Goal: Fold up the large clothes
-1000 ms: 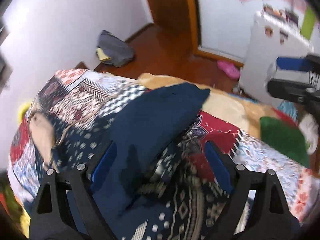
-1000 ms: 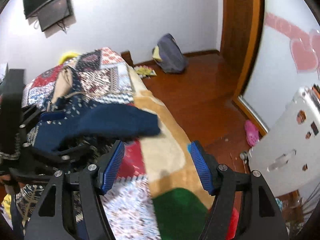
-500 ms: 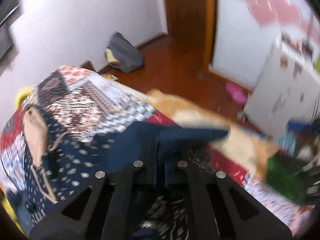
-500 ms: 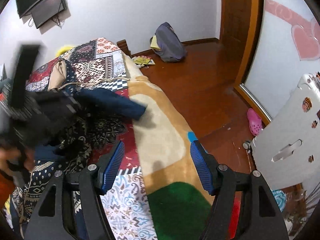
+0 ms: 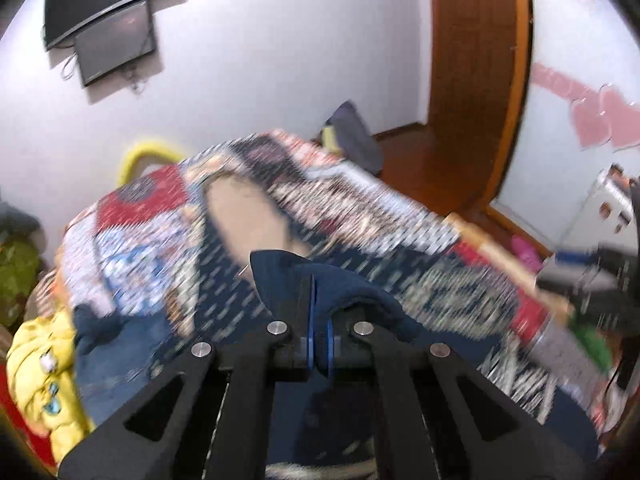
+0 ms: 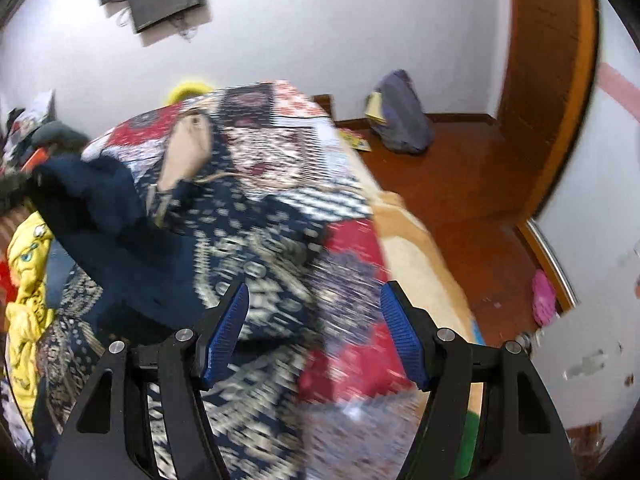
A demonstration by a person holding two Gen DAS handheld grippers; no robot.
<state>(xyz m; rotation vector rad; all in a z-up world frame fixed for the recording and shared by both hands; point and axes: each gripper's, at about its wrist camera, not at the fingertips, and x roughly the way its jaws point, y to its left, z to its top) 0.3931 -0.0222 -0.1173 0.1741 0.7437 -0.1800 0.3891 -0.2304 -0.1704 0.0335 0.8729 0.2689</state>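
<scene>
A large navy patterned garment [image 5: 180, 292] with a beige hood lining [image 5: 244, 220] lies spread on the patchwork bedspread [image 5: 400, 208]. My left gripper [image 5: 318, 312] is shut on its plain navy sleeve [image 5: 280, 280], which bunches around the blue pads. In the right wrist view that sleeve [image 6: 100, 208] hangs lifted at the far left, above the garment [image 6: 248, 216] and near the lining [image 6: 186, 152]. My right gripper [image 6: 314, 332] hovers open over the garment's patterned edge with nothing between its fingers. It also shows blurred at the right edge of the left wrist view [image 5: 580, 276].
A yellow garment [image 6: 28, 272] lies at the bed's left edge. Beyond the bed's far side is wooden floor with a grey bag [image 6: 400, 124] and a pink slipper [image 6: 542, 296]. A white cabinet [image 6: 592, 360] stands at right. A screen [image 5: 108, 20] hangs on the wall.
My left gripper shut on the navy sleeve and carried it up and leftward across the garment. My right gripper stayed open and swung leftward over the bed.
</scene>
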